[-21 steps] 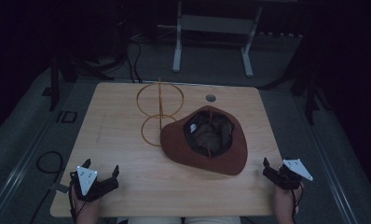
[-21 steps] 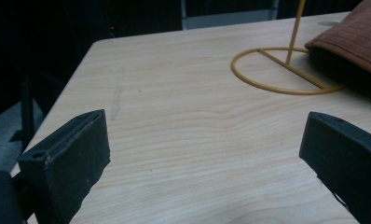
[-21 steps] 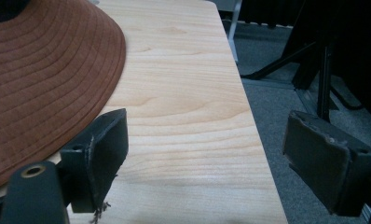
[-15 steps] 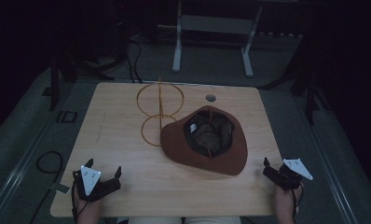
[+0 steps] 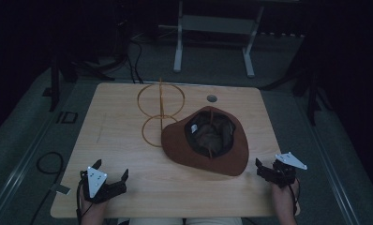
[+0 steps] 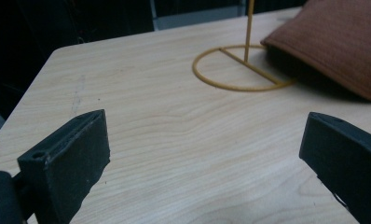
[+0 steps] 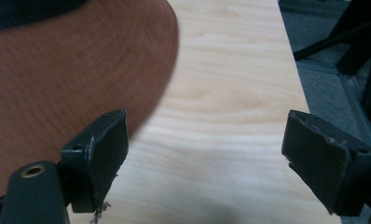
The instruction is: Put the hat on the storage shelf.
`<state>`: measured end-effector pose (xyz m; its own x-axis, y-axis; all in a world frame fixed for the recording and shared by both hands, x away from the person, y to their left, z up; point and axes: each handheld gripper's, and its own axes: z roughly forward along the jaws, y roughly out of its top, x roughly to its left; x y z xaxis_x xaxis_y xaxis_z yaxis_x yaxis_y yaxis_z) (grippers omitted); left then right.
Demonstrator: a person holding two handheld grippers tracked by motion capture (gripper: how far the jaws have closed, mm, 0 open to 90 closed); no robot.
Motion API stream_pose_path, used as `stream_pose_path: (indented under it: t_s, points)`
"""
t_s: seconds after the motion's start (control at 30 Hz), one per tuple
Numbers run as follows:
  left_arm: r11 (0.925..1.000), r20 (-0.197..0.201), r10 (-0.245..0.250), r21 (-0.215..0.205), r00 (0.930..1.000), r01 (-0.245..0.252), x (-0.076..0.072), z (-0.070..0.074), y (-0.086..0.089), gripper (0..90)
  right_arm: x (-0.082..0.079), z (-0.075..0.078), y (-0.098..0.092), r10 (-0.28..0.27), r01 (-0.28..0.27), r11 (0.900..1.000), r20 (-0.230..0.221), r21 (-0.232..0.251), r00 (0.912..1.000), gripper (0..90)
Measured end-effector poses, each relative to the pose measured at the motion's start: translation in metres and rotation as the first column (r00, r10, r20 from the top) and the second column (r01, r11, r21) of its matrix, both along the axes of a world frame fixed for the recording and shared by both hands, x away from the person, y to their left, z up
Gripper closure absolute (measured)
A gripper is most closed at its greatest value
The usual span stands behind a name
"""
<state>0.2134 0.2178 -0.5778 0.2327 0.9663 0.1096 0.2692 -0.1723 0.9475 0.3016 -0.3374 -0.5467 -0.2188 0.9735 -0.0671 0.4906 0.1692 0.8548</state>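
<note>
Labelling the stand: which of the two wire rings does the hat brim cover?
The lower ring lying flat on the table: the brown felt hat's brim overlaps its right edge. The upper, upright ring stands clear of the hat.
</note>
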Motion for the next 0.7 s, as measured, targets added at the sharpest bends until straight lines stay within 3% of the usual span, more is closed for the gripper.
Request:
stream_pose_path:
  t_s: [0.17,0.27,0.37,0.7]
  points:
    - [0.9999,-0.019,-0.009,0.014,0.9998,0.01,0.0,0.0,-0.005,2.2,0.007,0.014,0.009,0.039,-0.04,0.999,0.011,0.022,0.9992,13.9]
    - [0.9998,-0.019,-0.021,-0.005,0.9996,0.021,0.0,0.001,-0.006,2.3,0.011,0.019,0.014,0.05,-0.05,0.999,0.012,0.023,0.9987,13.9]
    - [0.998,-0.052,-0.045,-0.047,0.9976,0.043,0.0,0.002,-0.007,2.3,0.019,0.027,0.026,0.08,-0.08,0.997,-0.011,0.016,0.9967,13.8]
    - [0.9955,-0.1,-0.081,-0.057,0.9917,0.075,0.0,0.002,-0.01,2.3,0.035,0.047,0.053,0.139,-0.139,0.99,0.0,0.035,0.9903,13.4]
